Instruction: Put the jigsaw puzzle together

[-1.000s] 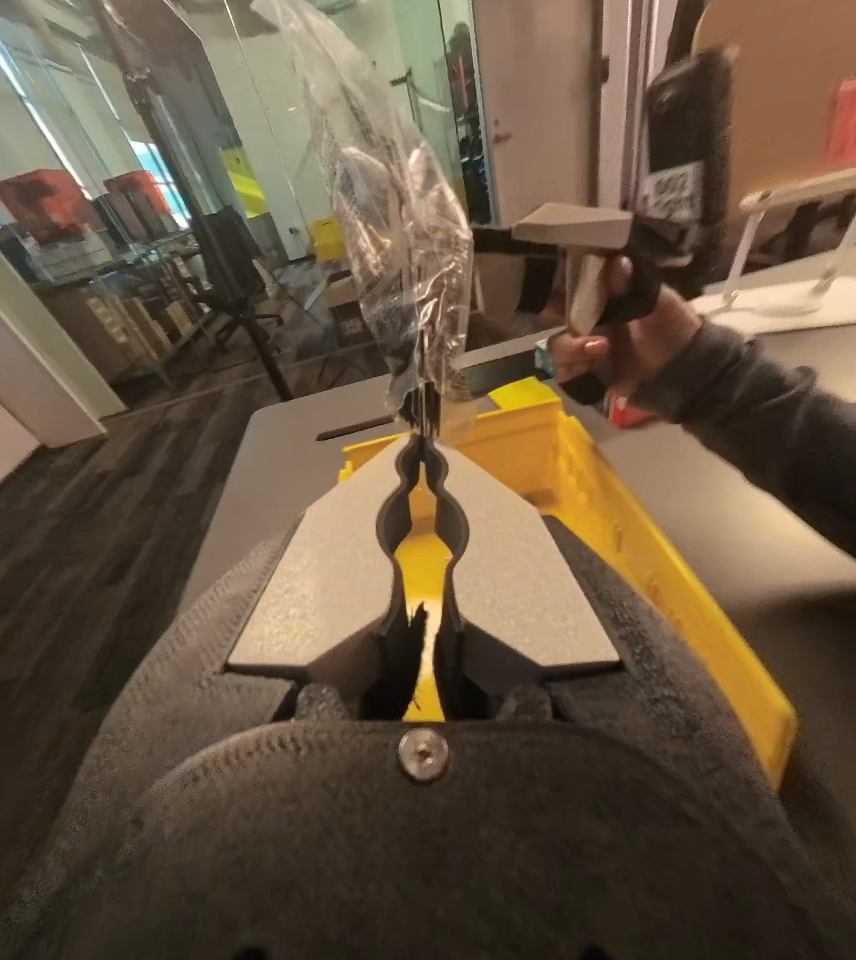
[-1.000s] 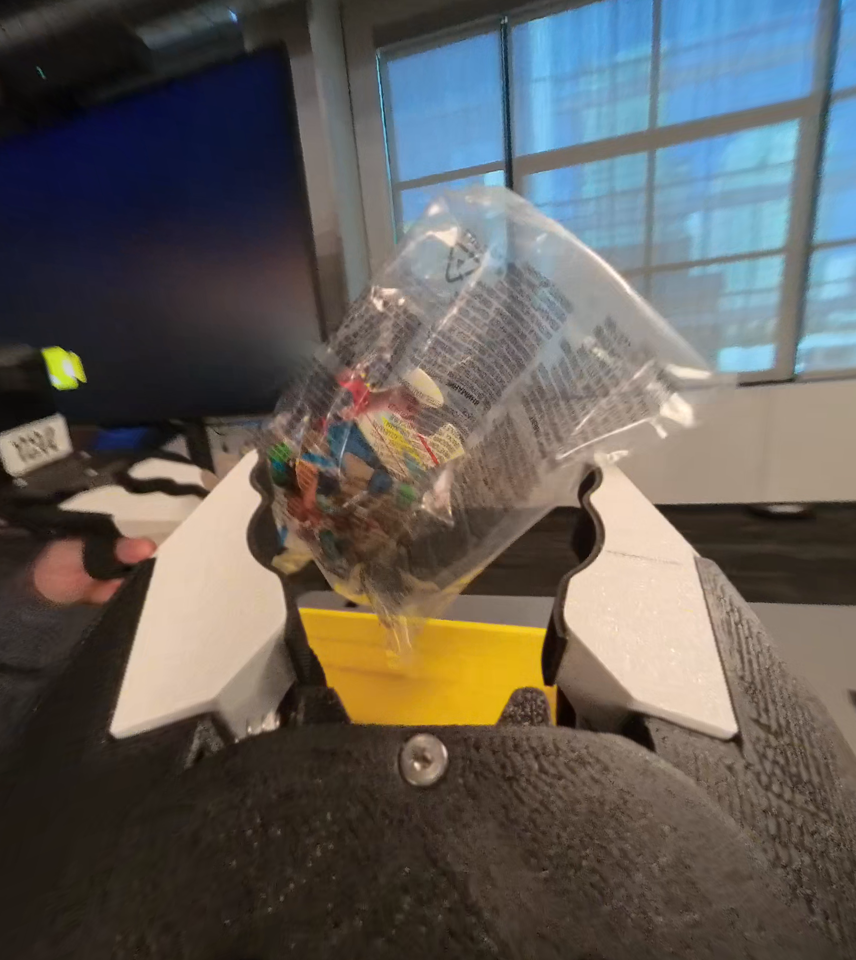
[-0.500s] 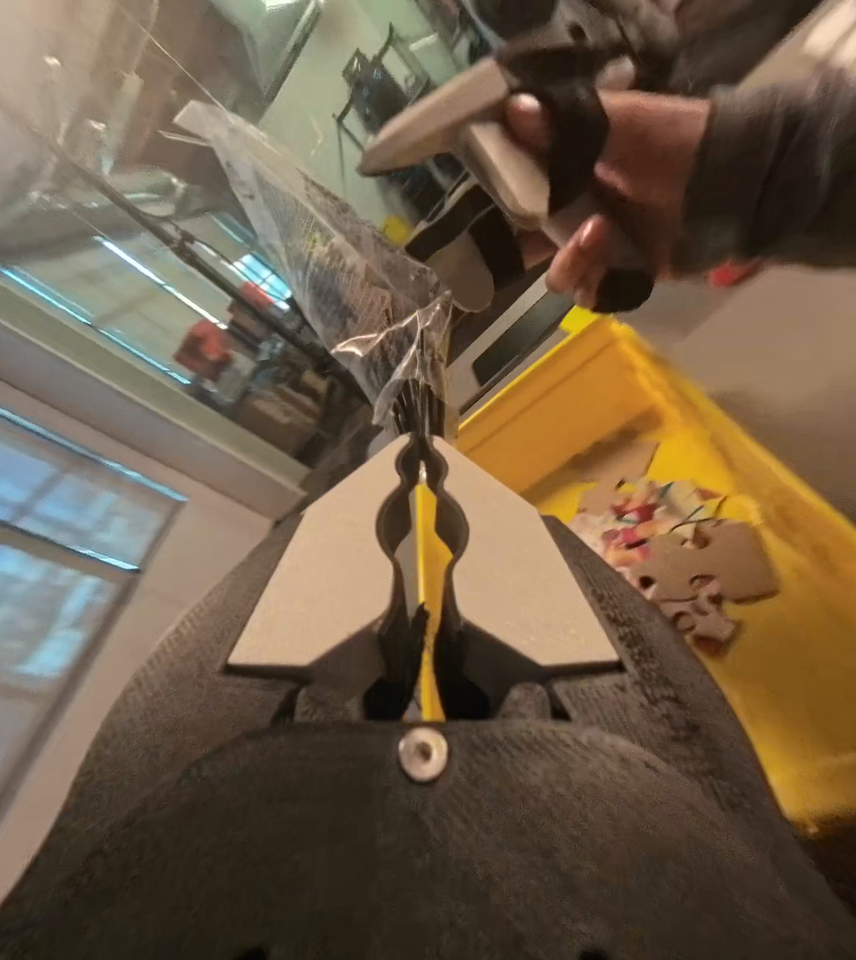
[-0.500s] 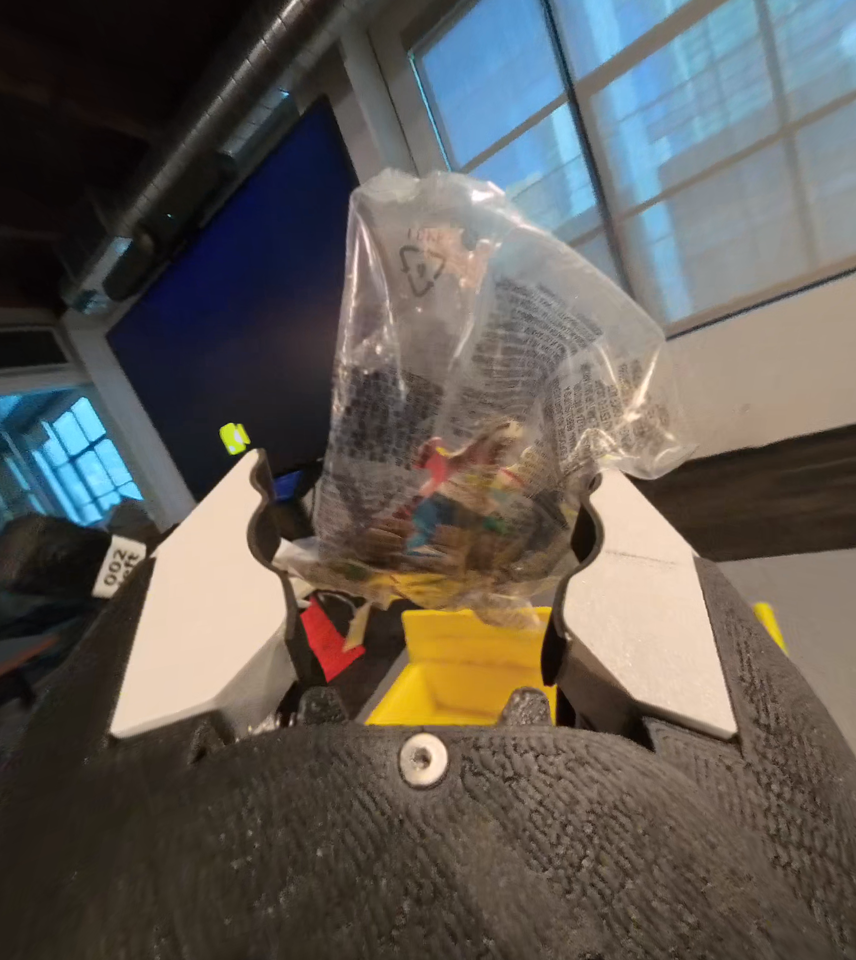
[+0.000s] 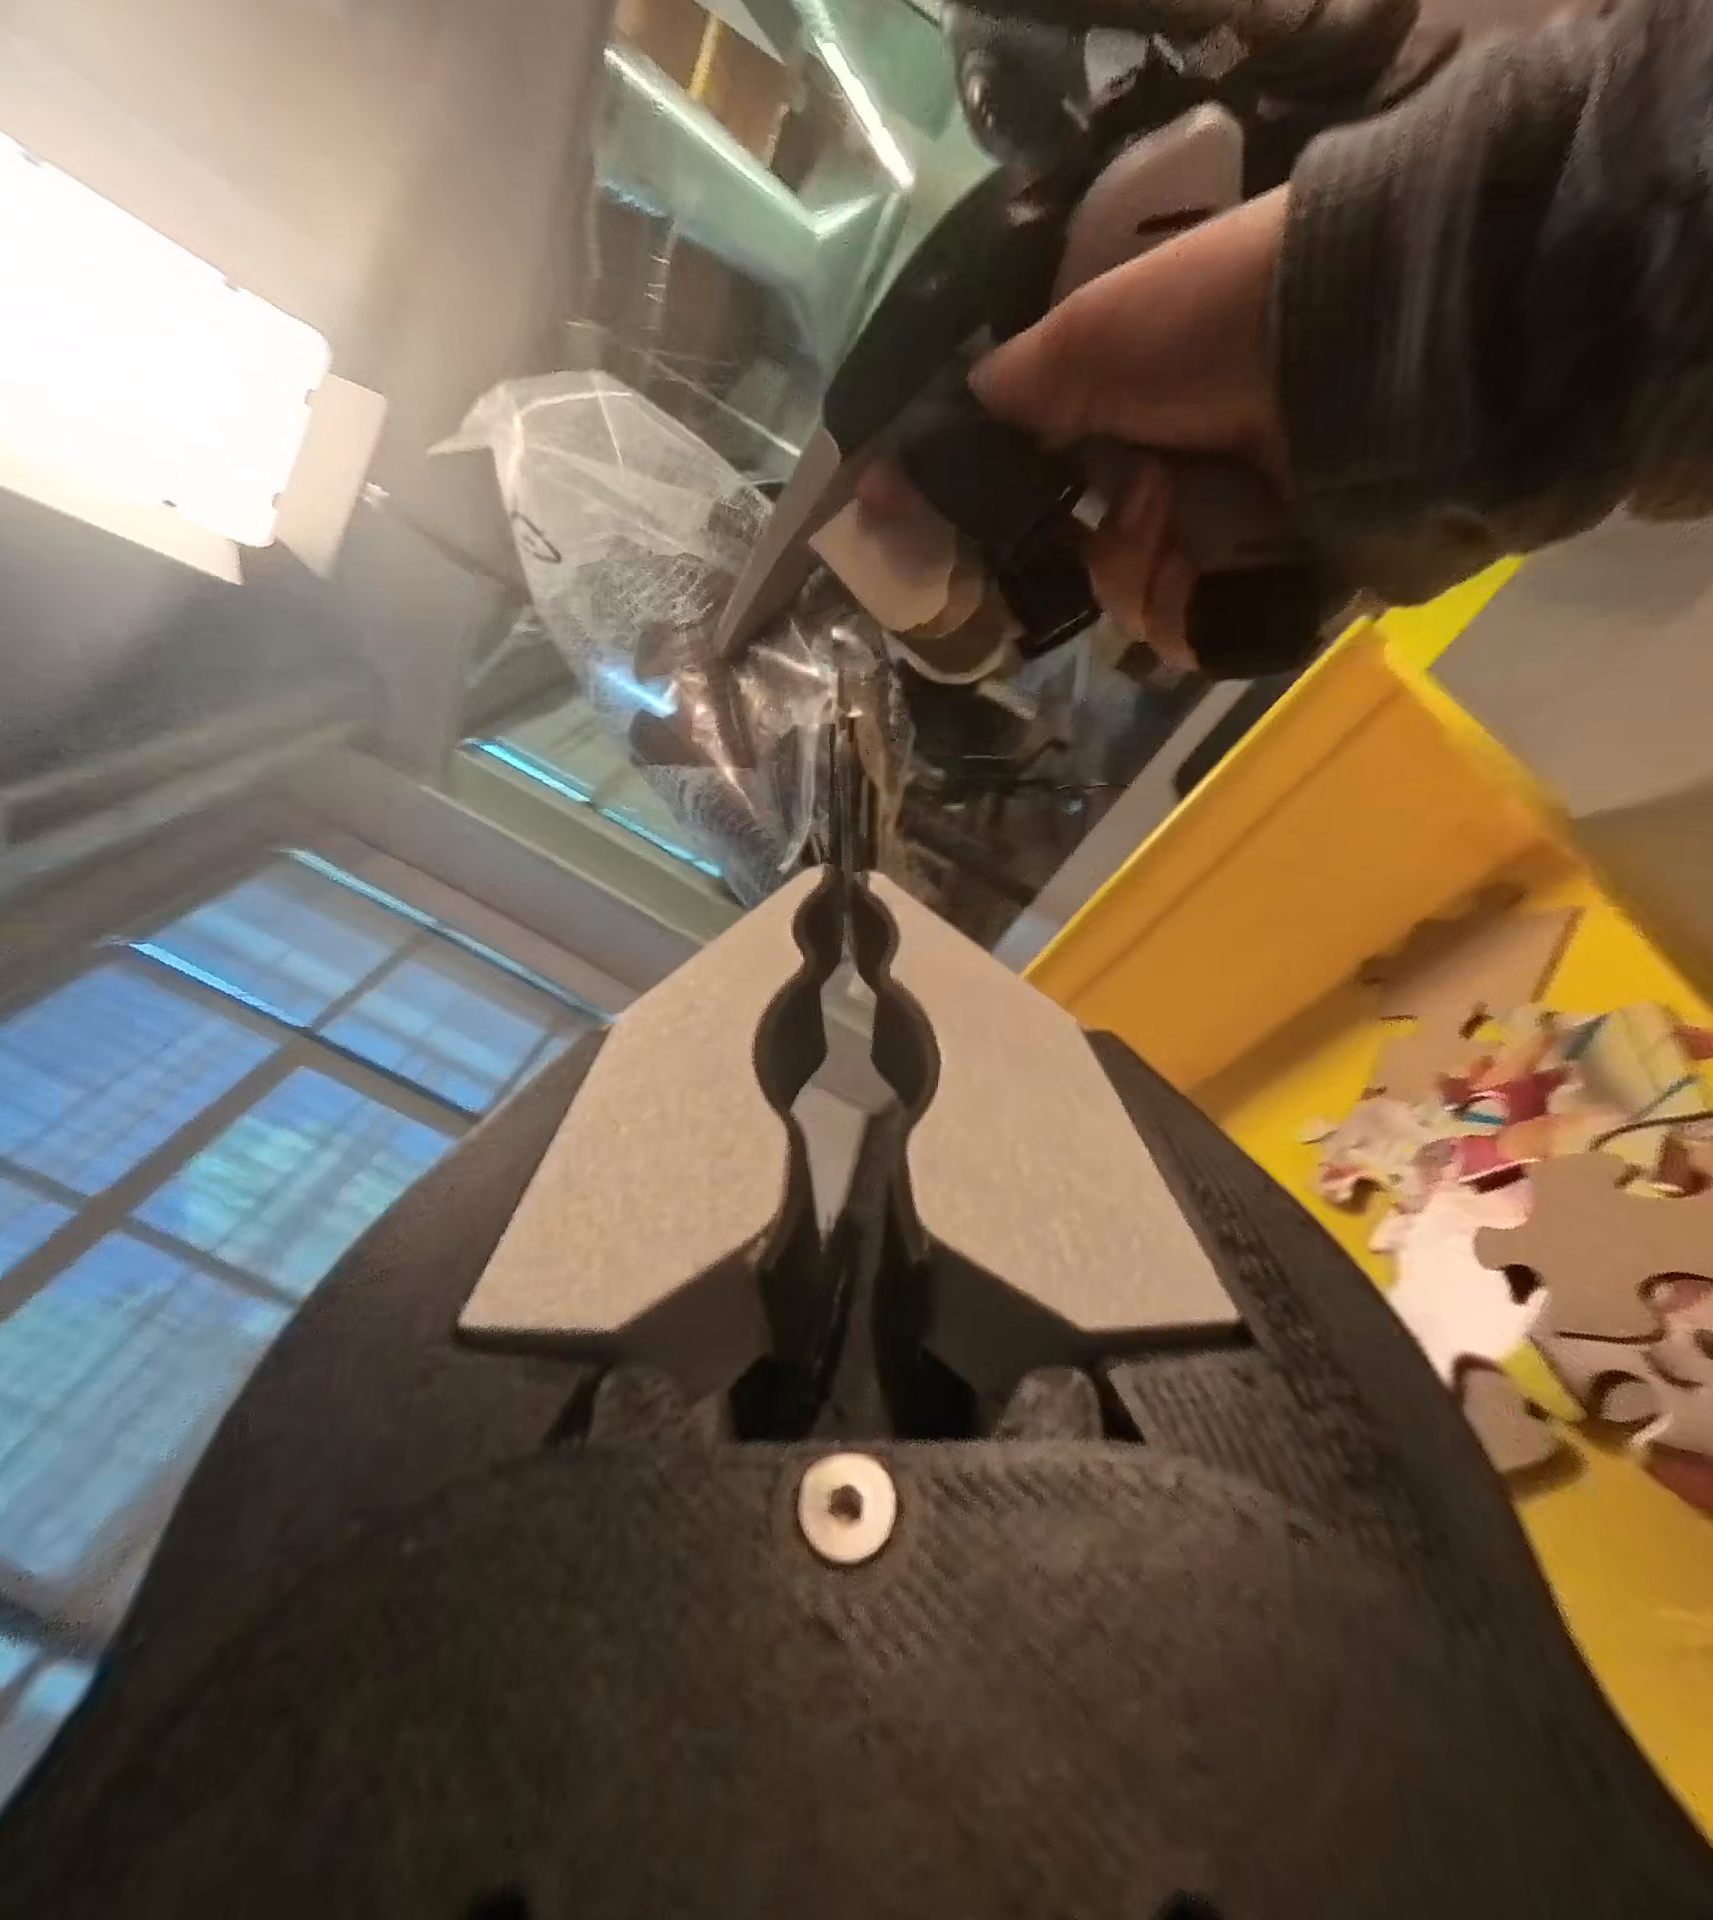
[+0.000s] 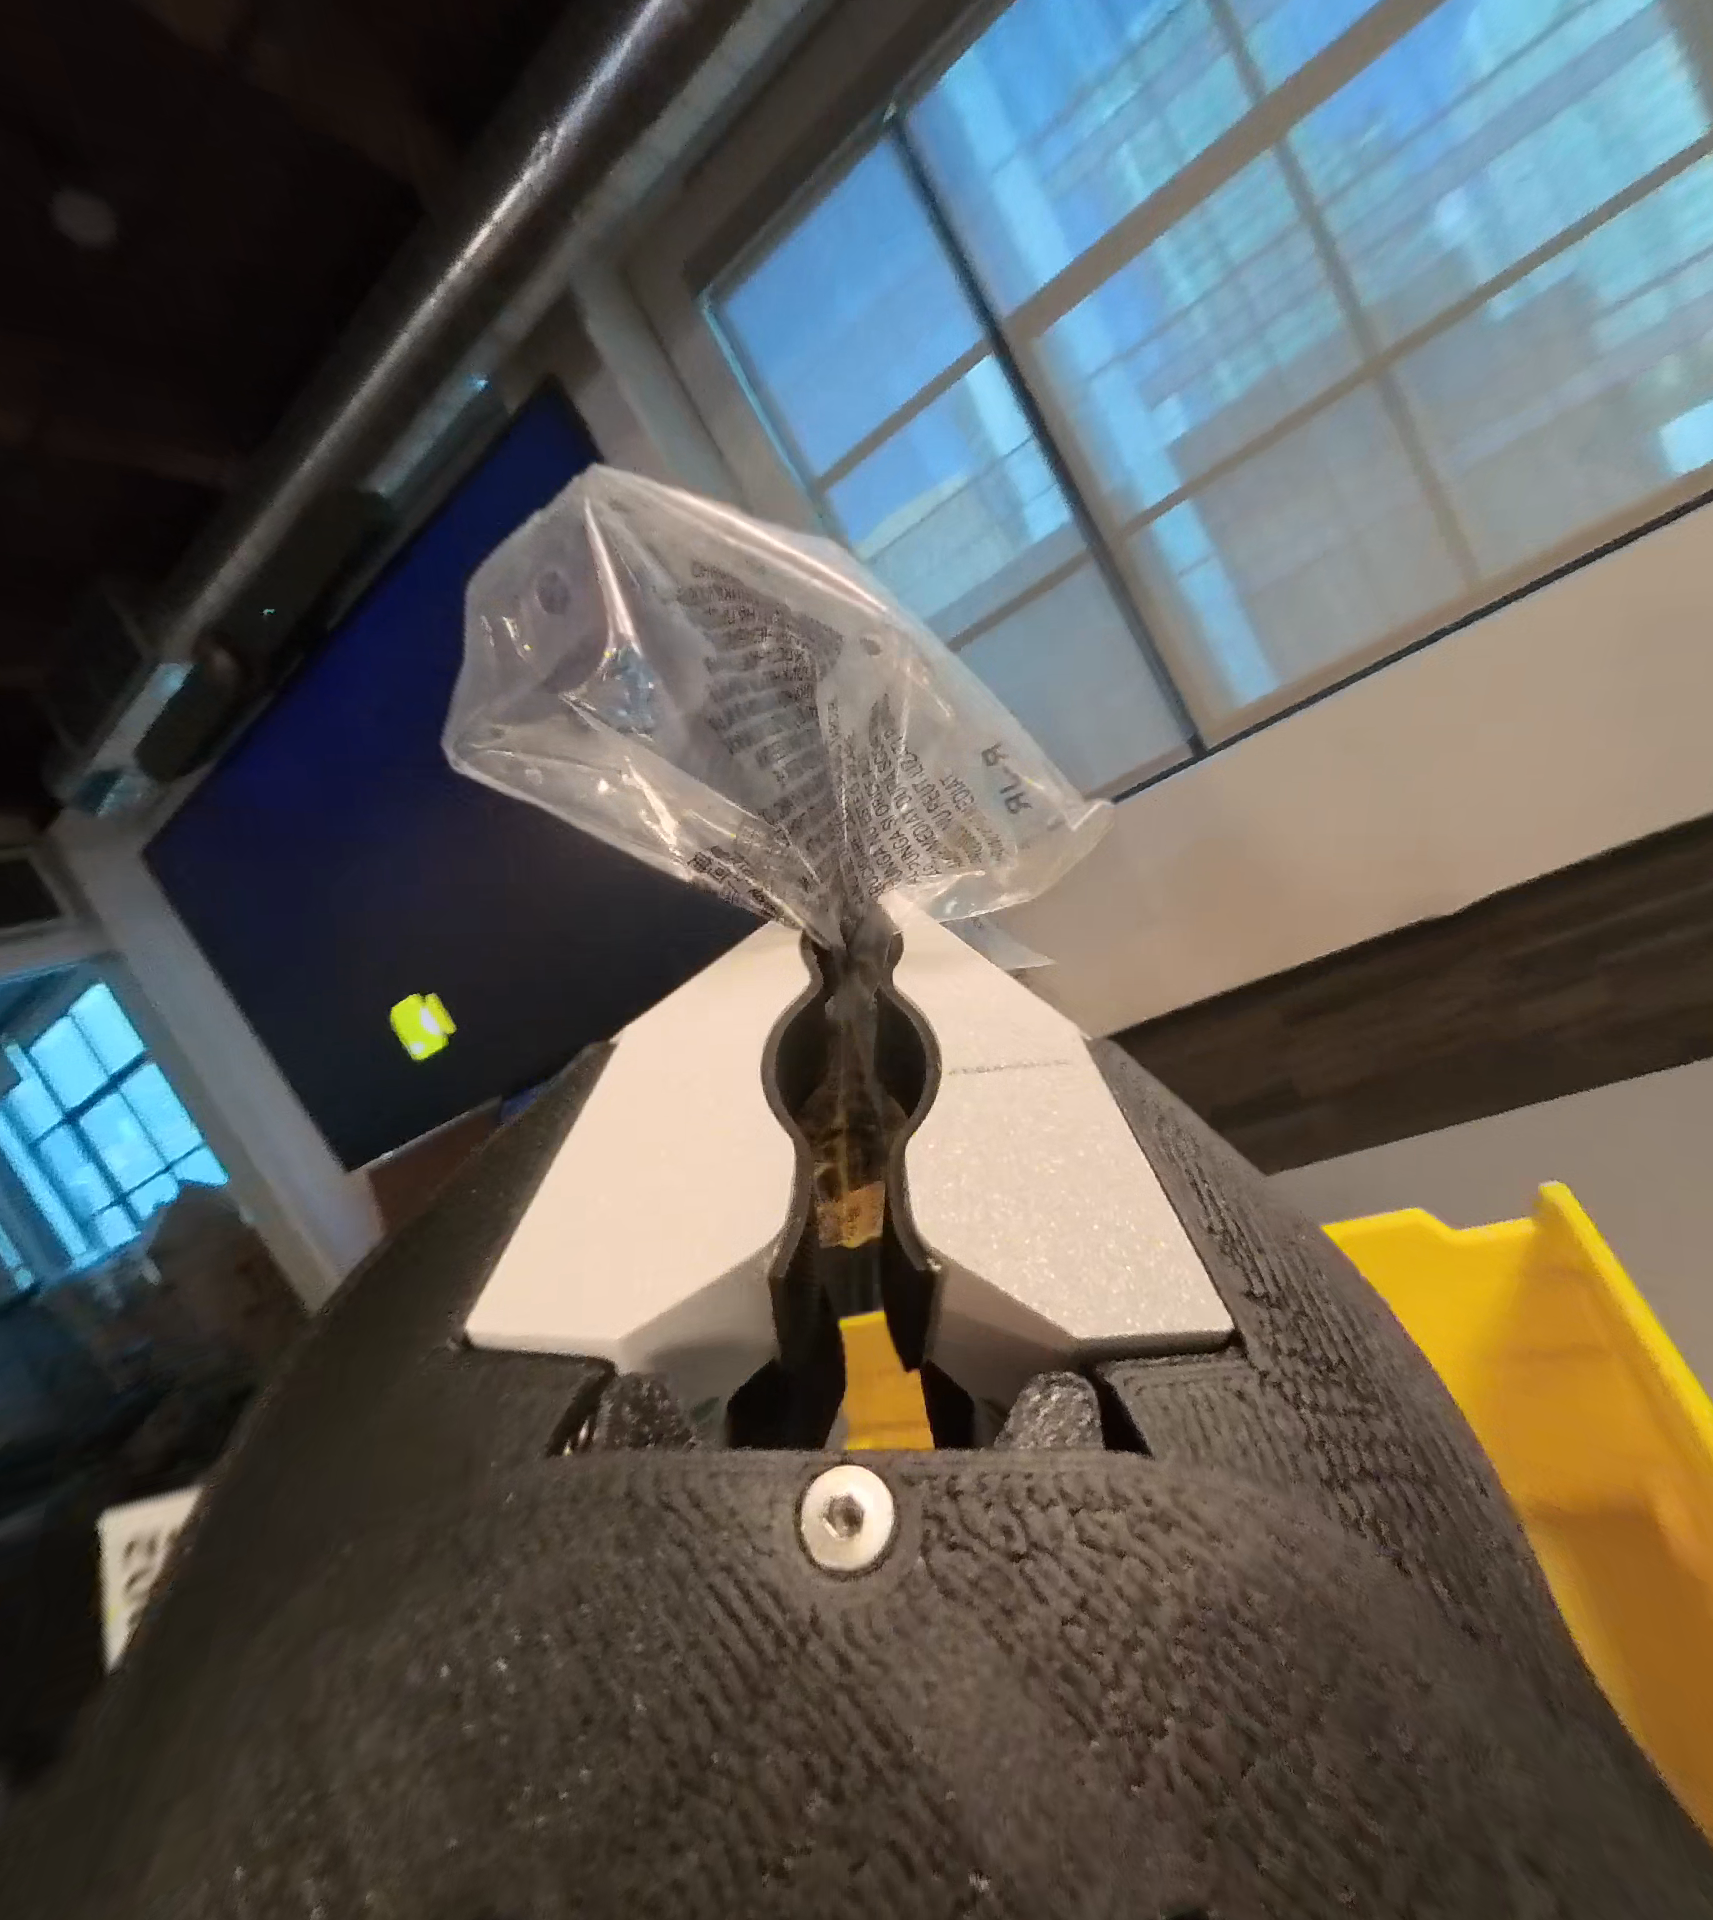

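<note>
**Jaws: both clamped on the one clear bag**

Right gripper [image 6: 847, 940] jaws were wide a second ago, with the clear plastic bag [image 6: 727, 727] standing between them; now they're closed and the film is bunched in the slot, with a little yellowish-brown bit caught lower in the same slot. Left gripper [image 5: 847, 883] jaws are unchanged, nipped narrow on a thin edge of the bag. So it's a two-point hold, bag up in the air between the tools, which have swung from level to pointing up.

Beside the left gripper: yellow bin [image 5: 1278, 831], open top, jigsaw pieces [image 5: 1579, 1174] loose on its floor. Bin rim runs close under both tools; grey desk [image 5: 1683, 769] beyond it. The hand [image 5: 1153, 416] on the right tool crowds the bag from above in the left wrist view. Far side is windows and a dark screen, open air around the bag's upper end.
</note>
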Available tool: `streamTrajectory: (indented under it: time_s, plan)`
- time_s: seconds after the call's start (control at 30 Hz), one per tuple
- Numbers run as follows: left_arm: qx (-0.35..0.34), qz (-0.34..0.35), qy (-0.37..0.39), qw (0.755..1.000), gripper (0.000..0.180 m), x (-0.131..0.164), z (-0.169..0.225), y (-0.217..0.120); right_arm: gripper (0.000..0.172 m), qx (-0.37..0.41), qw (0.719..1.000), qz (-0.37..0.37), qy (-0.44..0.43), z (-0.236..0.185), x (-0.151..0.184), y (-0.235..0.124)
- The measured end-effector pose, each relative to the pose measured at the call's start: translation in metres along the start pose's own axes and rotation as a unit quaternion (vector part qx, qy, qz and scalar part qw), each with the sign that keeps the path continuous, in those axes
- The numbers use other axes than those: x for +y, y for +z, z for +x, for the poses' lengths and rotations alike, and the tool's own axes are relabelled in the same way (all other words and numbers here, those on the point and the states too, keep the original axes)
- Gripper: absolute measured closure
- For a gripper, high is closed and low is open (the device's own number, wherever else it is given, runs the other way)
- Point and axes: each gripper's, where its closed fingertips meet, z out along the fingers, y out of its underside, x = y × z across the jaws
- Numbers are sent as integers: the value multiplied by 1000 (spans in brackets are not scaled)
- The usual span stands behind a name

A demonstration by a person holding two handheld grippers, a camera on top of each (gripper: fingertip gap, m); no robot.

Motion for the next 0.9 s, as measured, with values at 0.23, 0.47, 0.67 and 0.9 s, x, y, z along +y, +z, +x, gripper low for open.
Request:
streamTrajectory:
  time_s: [0.23,0.47,0.67,0.9]
  plan:
    - [-91,-26,50,994,180,18,4,-2,172,23,999,29,24,5,4,5]
    - [-40,-25,-68,997,132,18,15,9,172,20,999,11,30,4,8,8]
    - [-84,-39,-28,995,180,11,7,10,172,2,999,7,43,0,7,7]
    - [-122,-7,-121,985,180,28,-16,-30,172,88,983,161,26,42,-58,-53]
